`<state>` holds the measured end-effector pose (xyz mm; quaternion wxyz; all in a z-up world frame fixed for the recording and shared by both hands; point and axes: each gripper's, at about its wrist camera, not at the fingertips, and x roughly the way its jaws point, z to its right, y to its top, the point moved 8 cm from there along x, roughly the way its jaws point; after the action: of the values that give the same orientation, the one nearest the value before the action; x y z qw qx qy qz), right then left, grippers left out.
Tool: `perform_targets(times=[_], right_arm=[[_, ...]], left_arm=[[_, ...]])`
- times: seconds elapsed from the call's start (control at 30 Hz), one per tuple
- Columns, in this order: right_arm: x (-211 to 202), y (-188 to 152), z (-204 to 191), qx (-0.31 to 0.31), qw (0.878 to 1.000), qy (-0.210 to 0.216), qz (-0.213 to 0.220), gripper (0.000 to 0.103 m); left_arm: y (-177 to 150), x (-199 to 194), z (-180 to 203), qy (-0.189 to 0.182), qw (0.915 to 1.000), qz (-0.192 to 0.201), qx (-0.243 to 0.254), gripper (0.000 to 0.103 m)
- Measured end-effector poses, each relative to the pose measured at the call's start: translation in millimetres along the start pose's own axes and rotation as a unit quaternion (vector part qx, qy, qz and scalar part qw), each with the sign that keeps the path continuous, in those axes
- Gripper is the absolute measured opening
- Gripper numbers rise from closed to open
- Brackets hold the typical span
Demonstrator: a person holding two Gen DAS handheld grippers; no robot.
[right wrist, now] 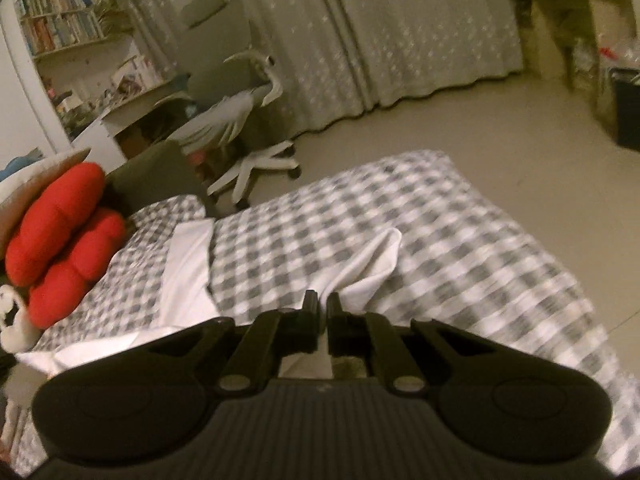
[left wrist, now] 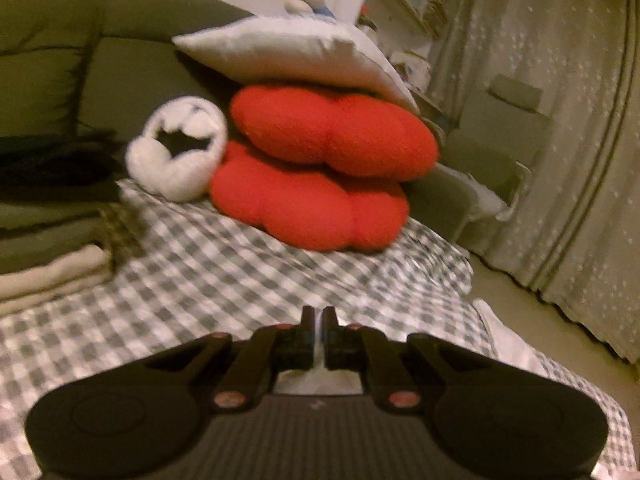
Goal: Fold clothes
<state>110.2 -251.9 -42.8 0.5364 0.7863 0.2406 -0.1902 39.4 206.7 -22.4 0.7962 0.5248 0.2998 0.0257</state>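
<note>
Both sets of jaws stand nearly shut, each pinching white cloth. Between the tips of the left gripper (left wrist: 319, 316) a thin sliver of white fabric shows, with more of it bunched under the jaws. The right gripper (right wrist: 321, 300) is clamped on a fold of the white garment (right wrist: 360, 268), which rises in a peak just beyond its tips and spreads out across the checked bedspread (right wrist: 440, 240). A second strip of the same white cloth (right wrist: 186, 268) runs to the left across the bed and disappears under the gripper body.

Through the left wrist camera, the bedspread (left wrist: 240, 272) stretches ahead to two red cushions (left wrist: 320, 168) stacked one on the other, with a grey-white pillow (left wrist: 288, 52) lying on top of them. Just beside the cushions sits a white plush toy (left wrist: 180, 148) with a dark opening. At the far left edge lies a pile of folded clothes (left wrist: 52, 240) in dark, olive and cream layers, against an olive sofa back (left wrist: 120, 60).

Beyond the bed, the right wrist camera takes in a white office chair (right wrist: 240, 120), pale curtains (right wrist: 380, 32) with small star marks, and a bookshelf (right wrist: 60, 20). Book spines are too blurred to read, and no labels are legible anywhere.
</note>
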Motion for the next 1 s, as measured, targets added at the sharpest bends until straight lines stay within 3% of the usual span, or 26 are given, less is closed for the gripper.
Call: perform_targets(times=[0.23, 0.37, 0.5, 0.57, 0.63, 0.77, 0.83, 0.9, 0.97, 1.0], right_arm=[[-0.6, 1.1, 7.3, -0.015, 0.999, -0.029, 0.012, 0.004], [0.5, 0.0, 9.2, -0.018, 0.999, -0.039, 0.009, 0.004], [4.0, -2.7, 12.0, -0.019, 0.998, -0.052, -0.002, 0.004], [5.5, -4.7, 13.7, -0.020, 0.998, -0.058, -0.008, 0.004], [9.2, -7.7, 14.9, -0.019, 0.998, -0.058, -0.021, 0.004], [14.4, -13.9, 16.4, -0.011, 0.998, -0.052, -0.043, 0.007], [13.2, -13.8, 15.9, -0.004, 0.998, -0.050, -0.042, 0.014], [12.5, -12.9, 12.2, -0.012, 0.998, -0.049, -0.043, 0.015], [10.7, -13.0, 7.3, -0.024, 0.998, -0.045, -0.038, 0.025], [9.4, -12.6, 4.9, -0.030, 0.998, -0.045, -0.034, 0.046]], left_arm=[[20.0, -16.3, -38.4, 0.077, 0.9959, 0.047, 0.001, 0.003], [22.0, -8.1, -62.2, 0.124, 0.9915, 0.038, 0.006, 0.003], [25.3, -3.2, -89.9, 0.202, 0.9783, 0.046, 0.014, 0.000], [26.8, -2.4, -105.4, 0.220, 0.9745, 0.045, 0.004, 0.000], [21.8, 4.3, -113.5, 0.205, 0.9786, 0.019, -0.007, 0.000], [11.1, 14.6, -104.0, 0.136, 0.9901, -0.027, -0.022, 0.003], [9.6, 13.5, -91.6, 0.104, 0.9938, -0.032, -0.022, 0.013], [7.7, 11.2, -76.9, 0.071, 0.9967, -0.037, -0.016, 0.039], [5.4, 12.2, -60.0, 0.038, 0.9981, -0.048, 0.000, 0.048], [3.3, 12.8, -51.2, 0.027, 0.9982, -0.053, 0.011, 0.050]])
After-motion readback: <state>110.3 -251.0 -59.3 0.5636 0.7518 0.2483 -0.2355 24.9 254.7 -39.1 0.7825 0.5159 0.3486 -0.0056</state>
